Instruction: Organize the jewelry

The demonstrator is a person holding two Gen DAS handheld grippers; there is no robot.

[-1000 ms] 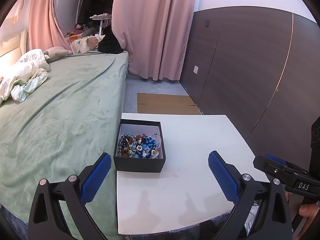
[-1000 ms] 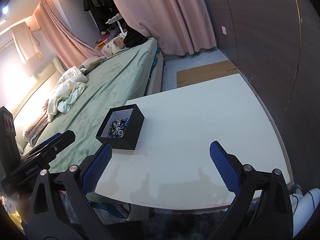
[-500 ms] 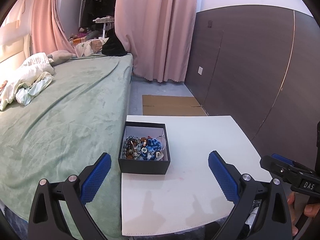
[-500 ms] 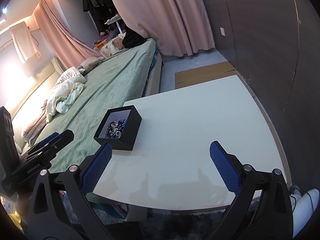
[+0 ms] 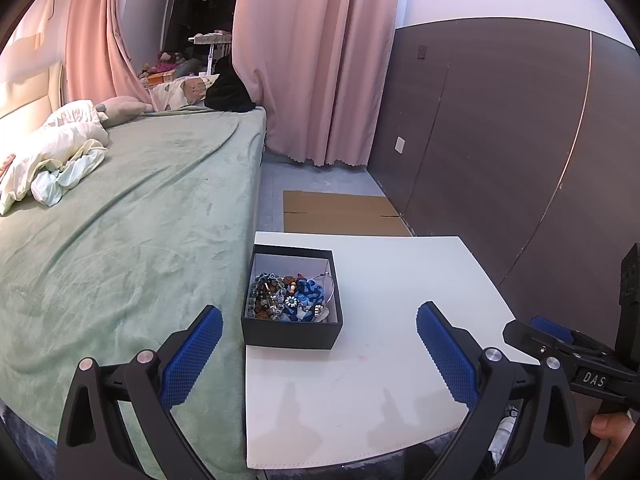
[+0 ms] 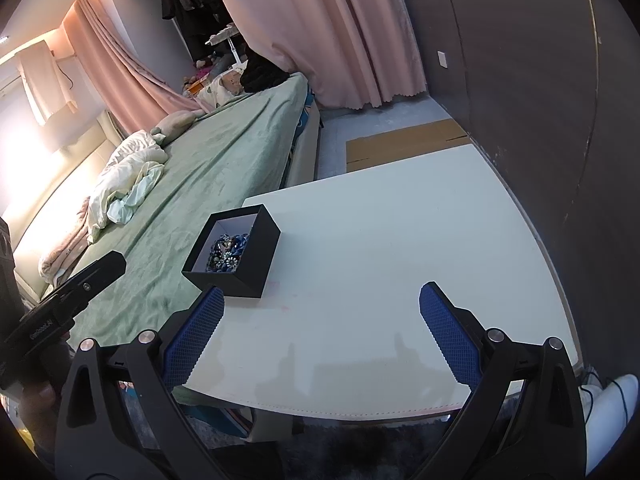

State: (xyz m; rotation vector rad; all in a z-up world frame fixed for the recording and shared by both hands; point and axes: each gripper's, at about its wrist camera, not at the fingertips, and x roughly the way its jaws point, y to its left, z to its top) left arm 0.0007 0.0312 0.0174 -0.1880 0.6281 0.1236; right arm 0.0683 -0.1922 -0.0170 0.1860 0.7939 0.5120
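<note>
Jewelry [image 5: 289, 295], seemingly tangled, in box [image 5: 292, 334]

Table: white top [image 5: 400, 360] is sitting just beside the green bed [image 5: 120, 240].
On it: black jewelry box [image 5: 292, 332] is resting near the bed-side edge.

Two sets of black tongs: the left tongs [image 5: 318, 344] and right tongs [image 6: 320, 322] each carry blue, diamond-textured pads [image 5: 446, 354] on angular black arms fixed with silver screws [image 6: 494, 335]. White lettering reads "DAS" on one body [image 5: 594, 379]; bare fingertips [image 5: 608, 428] show beneath.
</note>
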